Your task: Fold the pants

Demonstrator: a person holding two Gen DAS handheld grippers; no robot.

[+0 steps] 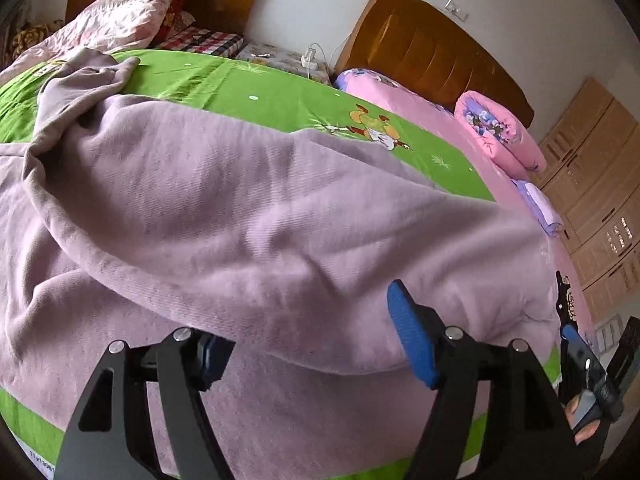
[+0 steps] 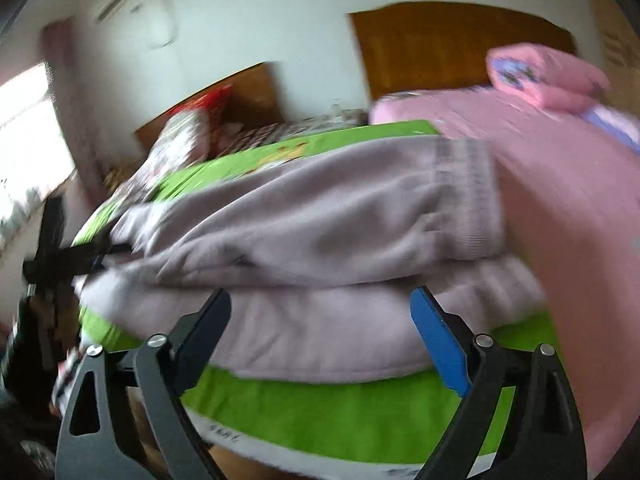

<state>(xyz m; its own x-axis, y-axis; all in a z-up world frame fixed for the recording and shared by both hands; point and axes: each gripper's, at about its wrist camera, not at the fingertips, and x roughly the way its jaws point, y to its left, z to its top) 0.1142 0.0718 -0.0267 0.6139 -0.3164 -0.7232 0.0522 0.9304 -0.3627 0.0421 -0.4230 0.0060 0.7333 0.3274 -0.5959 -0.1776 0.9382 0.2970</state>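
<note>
Pants: the lilac pants (image 1: pixel 248 216) lay on the green sheet (image 1: pixel 280 96) of the near bed, close to its front edge.
Done so far: in the right wrist view the pants (image 2: pixel 320 216) seemed folded over once, one layer on the other, with the ribbed waistband (image 2: pixel 468 200) at the right end; this is my reading, because that picture was blurred.
Left to do: the far leg end (image 1: pixel 80 76) was still crumpled and the upper layer had wrinkles, so probably one more fold and some smoothing remained.
Left gripper: the left gripper (image 1: pixel 316 344) had its jaws apart just over the near edge of the cloth, with nothing between them.
Right gripper: the right gripper (image 2: pixel 324 320) had its jaws wide apart before the folded edge, also holding nothing.
Edges: the near fold edge hung close to the bed's front border, with only a narrow green strip free.
Open room: behind the pants the green sheet was free, and on the right the pink bed (image 1: pixel 404 100) lay directly beside.
</note>
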